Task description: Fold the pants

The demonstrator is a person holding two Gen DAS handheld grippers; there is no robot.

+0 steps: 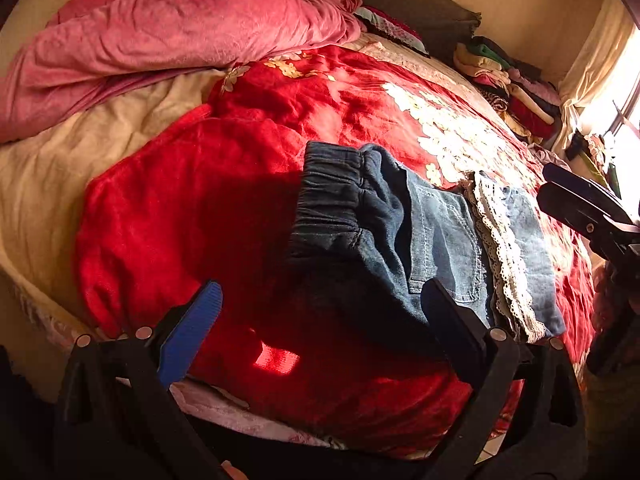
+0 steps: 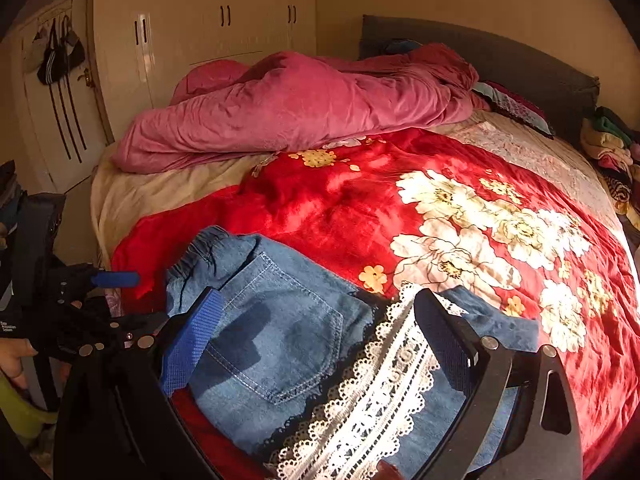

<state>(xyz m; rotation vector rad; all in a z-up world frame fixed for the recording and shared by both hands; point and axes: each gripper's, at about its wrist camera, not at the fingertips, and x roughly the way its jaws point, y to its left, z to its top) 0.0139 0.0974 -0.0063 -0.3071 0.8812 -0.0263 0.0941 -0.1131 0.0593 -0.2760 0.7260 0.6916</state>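
I see the pants point(image 2: 280, 332), blue denim with a white lace trim point(image 2: 372, 392), lying folded into a compact bundle on the red floral blanket point(image 2: 480, 240) near the foot edge of the bed point(image 2: 160, 188). The elastic waistband point(image 1: 332, 196) sits at one end of the bundle, the back pocket point(image 2: 276, 340) faces up, and the lace runs across the other end.

My left tool point(image 1: 320, 320) is spread wide, with its blue pad point(image 1: 192, 332) over the bare blanket and its black finger point(image 1: 452, 332) over the near edge of the denim; I cannot tell whether that finger touches the cloth. It grips nothing.

My right tool point(image 2: 320, 328) is also spread, straddling the bundle with the pocket and lace between its fingers. I cannot tell whether it touches the fabric.

A pink duvet point(image 2: 300, 112) is heaped near the dark headboard point(image 2: 520, 56), and a pile of clothes point(image 1: 512, 92) lies along the far side of the bed.
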